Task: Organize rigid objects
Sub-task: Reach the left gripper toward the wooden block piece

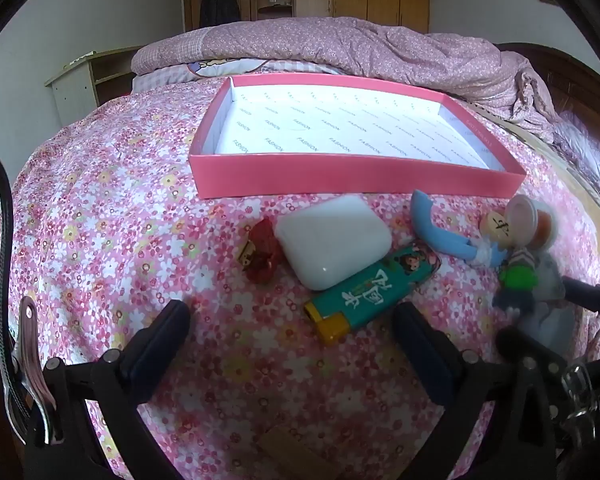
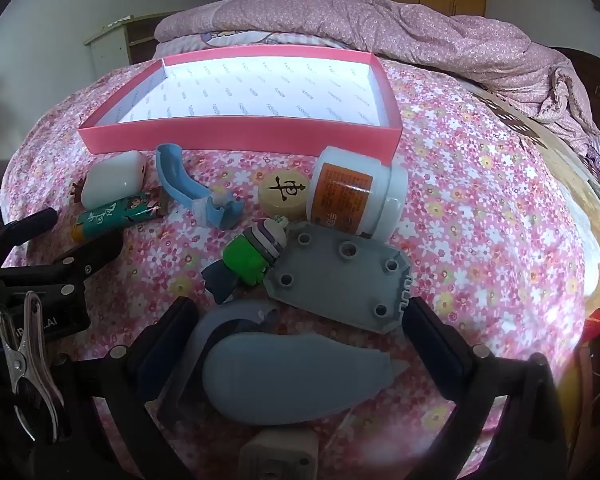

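While both tongs hang wide and empty short of the clutter, left gripper [image 1: 292, 320] faces the lighter [image 1: 364, 292], long axis slanting up-right, nearest its jaws. Right gripper [image 2: 300, 320] straddles a grey bulb [image 2: 284, 376]. Box [image 1: 356, 180] lies beyond, bare.

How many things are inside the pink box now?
0. The pink box shows only its printed white lining in both views. All the items lie on the bedspread in front of it. The near wall may hide a little.
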A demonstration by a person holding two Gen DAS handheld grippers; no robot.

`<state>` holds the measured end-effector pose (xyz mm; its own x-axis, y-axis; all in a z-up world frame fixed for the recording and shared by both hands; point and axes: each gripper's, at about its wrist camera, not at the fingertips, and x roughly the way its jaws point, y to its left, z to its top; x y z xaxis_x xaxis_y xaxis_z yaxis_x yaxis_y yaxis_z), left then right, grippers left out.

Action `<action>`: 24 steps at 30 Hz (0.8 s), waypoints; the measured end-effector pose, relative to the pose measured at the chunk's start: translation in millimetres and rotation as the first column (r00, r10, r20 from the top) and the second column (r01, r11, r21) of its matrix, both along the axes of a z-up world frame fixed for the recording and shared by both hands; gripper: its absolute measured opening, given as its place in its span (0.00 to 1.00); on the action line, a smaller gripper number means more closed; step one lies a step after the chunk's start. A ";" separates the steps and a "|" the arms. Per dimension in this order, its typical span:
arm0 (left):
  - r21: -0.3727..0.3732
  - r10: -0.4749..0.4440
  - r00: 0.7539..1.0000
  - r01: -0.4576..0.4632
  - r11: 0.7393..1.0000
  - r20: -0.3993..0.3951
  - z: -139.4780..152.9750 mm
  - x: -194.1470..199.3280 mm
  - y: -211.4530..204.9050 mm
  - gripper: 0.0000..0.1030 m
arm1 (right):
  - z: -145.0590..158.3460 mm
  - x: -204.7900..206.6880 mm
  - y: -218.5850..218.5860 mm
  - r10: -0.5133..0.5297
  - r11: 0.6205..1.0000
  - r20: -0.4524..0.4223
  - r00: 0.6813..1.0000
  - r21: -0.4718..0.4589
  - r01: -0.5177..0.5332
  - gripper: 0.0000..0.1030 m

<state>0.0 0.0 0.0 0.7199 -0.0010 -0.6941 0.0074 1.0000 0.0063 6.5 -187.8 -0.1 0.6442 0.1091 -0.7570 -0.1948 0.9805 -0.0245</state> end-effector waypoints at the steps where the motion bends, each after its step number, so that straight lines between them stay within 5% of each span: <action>1: 0.002 0.000 1.000 0.000 1.000 0.001 0.0 0.0 -0.1 1.00 | 0.0 0.0 -0.1 0.000 1.000 -0.003 1.000 0.003 0.000 1.00; 24: -0.014 -0.029 0.999 0.029 0.999 -0.042 11.0 -3.3 9.2 0.99 | 3.1 2.3 -2.8 0.005 1.000 -0.021 1.000 0.018 -0.004 1.00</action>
<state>-3.3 9.2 11.0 0.6896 -0.0309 -0.7235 0.0362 0.9993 -0.0082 8.8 -190.6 3.0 0.6276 0.1258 -0.7683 -0.1995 0.9799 -0.0025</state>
